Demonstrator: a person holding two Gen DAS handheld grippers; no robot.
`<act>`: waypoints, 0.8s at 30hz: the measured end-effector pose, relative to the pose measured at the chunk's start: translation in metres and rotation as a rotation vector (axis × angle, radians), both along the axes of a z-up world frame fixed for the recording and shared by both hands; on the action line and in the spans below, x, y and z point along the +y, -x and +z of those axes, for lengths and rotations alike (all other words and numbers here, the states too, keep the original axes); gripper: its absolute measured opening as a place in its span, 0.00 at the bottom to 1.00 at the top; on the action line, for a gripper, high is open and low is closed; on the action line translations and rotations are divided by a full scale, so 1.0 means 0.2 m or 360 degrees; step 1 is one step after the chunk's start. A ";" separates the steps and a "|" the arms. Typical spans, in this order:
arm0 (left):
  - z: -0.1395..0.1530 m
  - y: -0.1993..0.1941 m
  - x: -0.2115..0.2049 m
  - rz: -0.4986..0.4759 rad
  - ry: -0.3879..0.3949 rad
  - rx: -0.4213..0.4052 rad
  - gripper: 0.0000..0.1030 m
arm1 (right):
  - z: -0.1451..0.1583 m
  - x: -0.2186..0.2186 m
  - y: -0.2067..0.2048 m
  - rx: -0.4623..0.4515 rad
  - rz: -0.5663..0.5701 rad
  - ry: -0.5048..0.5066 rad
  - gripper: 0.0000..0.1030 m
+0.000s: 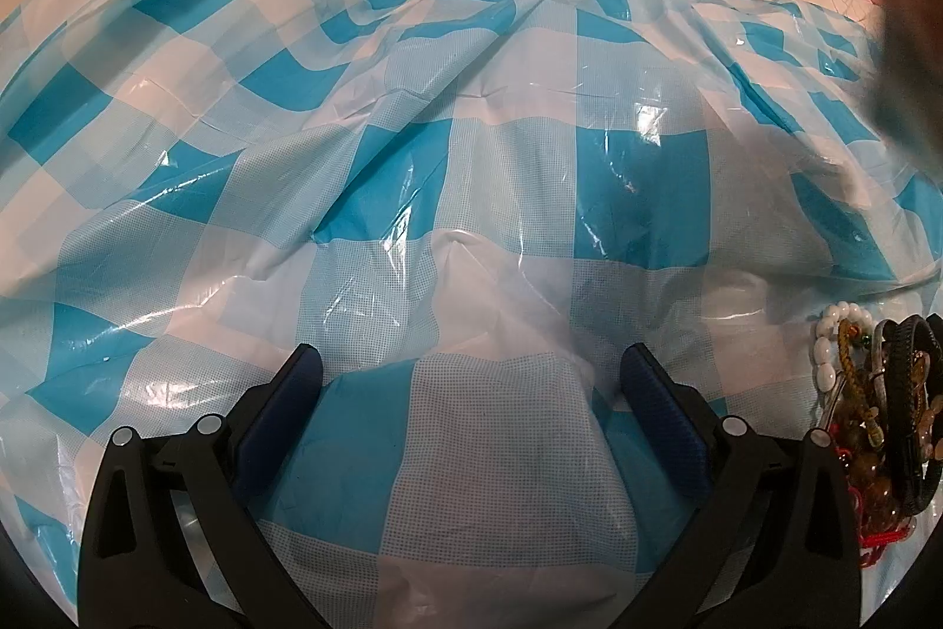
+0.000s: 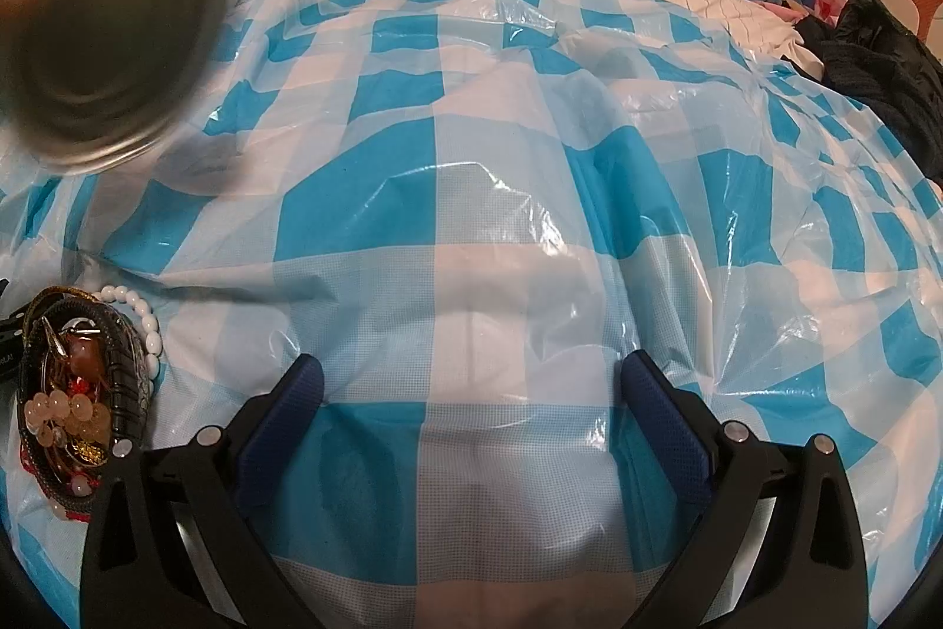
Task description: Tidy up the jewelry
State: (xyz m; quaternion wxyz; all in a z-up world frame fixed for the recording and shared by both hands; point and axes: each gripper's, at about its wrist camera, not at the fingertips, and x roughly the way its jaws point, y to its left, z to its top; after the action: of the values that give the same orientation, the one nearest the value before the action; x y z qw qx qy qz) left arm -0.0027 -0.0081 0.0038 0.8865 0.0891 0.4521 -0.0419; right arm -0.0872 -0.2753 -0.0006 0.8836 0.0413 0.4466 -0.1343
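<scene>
Jaws wide apart and empty on both left gripper (image 1: 468, 381) and right gripper (image 2: 468, 393), poised above checked plastic sheet (image 2: 501, 193) on bed. Jewelry pile (image 1: 872, 411) heaped between them: beads, cords, bangles intertwined. Likely snagging, lifting several at once; slippery sheet may bunch. Blurred round tin (image 2: 112, 22) nearby, purpose unclear.

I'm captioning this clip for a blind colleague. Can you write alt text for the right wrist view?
Open, empty right tongs hover over a blue-and-white checked plastic sheet spread on a bed. A heap of bracelets, ringed by white beads, lies at lower left; a blurred round metal lid shows upper left.
</scene>
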 end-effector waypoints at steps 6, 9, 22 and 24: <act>-0.04 0.00 0.04 -0.0002 -0.0034 -0.0009 0.94 | 0.00 0.00 0.00 0.0002 0.0000 0.0001 0.94; -0.04 -0.01 0.05 -0.0002 -0.0029 -0.0010 0.94 | 0.00 0.01 -0.01 0.0003 -0.0001 0.0004 0.94; -0.05 -0.02 0.05 -0.0001 -0.0017 -0.0004 0.94 | 0.00 0.01 -0.01 0.0006 -0.0001 0.0010 0.93; -0.05 -0.02 0.05 -0.0001 -0.0017 -0.0004 0.94 | 0.00 0.01 -0.01 0.0007 -0.0001 0.0011 0.93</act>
State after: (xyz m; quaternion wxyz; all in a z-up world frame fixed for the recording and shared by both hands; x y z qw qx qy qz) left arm 0.0011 0.0022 -0.0054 0.8865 0.0941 0.4513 -0.0396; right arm -0.0857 -0.2729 -0.0001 0.8827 0.0382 0.4481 -0.1361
